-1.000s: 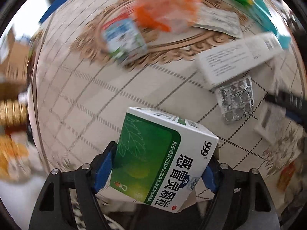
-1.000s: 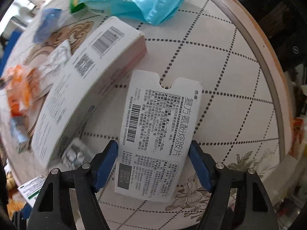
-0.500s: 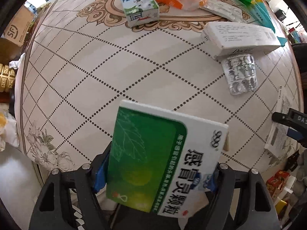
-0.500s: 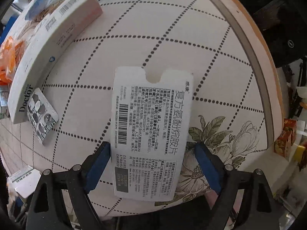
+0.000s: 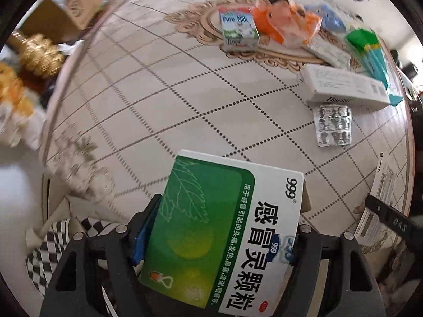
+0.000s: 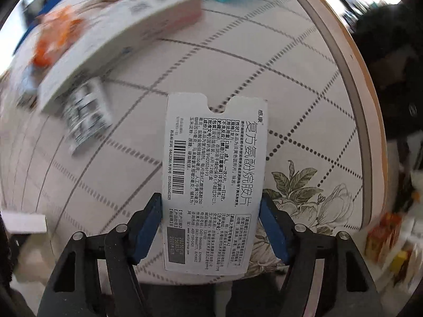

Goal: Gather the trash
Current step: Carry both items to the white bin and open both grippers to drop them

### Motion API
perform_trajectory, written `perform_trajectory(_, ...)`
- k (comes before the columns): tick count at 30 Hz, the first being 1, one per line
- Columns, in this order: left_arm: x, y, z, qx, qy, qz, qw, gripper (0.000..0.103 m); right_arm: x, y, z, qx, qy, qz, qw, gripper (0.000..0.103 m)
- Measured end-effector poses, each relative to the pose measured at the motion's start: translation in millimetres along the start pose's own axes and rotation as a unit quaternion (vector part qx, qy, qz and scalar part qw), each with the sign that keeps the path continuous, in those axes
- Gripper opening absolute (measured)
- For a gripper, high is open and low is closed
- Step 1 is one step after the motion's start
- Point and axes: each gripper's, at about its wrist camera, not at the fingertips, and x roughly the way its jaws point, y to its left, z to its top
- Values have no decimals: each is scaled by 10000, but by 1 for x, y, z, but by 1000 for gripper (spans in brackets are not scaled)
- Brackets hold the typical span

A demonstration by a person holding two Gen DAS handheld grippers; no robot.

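Left tool [image 5: 219, 237] gripping green box [image 5: 224, 235]; right tool [image 6: 211, 224] pinching white packet [image 6: 214, 182], long axis pointing ahead over counter [image 6: 277, 60].

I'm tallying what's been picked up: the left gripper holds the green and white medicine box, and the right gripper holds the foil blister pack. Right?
Not quite. The left gripper does hold the green and white medicine box, but the right gripper holds a flat white printed carton, as the right wrist view shows. The foil blister pack lies on the table.
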Motion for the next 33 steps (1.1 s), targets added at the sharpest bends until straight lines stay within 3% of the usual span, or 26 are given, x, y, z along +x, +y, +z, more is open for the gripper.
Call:
perform_trajectory(2,-12,3,-16,-117,-154,77,9998,73,-14,2,-10,-296,-108,234,9992,74)
perform_trajectory(5,-30,-20,-34,-299,-306,138,9990,73,-37,4,-29,-793,-265,579,9948,74)
perform_trajectory(9,-48,-21,-66,-566,-382,163,9975,73,-56,8,-69,-1607,-374,866,9825,74)
perform_trajectory(15,-30,-4,-133,-1055,-110,159,9942,73,-42,14,-133,-2530,141,1142,9606,74)
perform_trajectory(20,40,25,-189,-1662,496,-53,9848,73,32,27,-190,-3139,812,984,9408,74)
perform_trajectory(23,101,35,-211,-1896,812,-173,9783,73,94,40,-202,-3224,1085,801,9370,74)
perform_trajectory(29,234,49,-231,-2129,1253,-582,9673,73,220,58,-198,-3201,1326,467,9369,74)
perform_trajectory(33,311,59,-231,-2154,1455,-887,9615,73,283,68,-198,-3189,1335,394,9375,74)
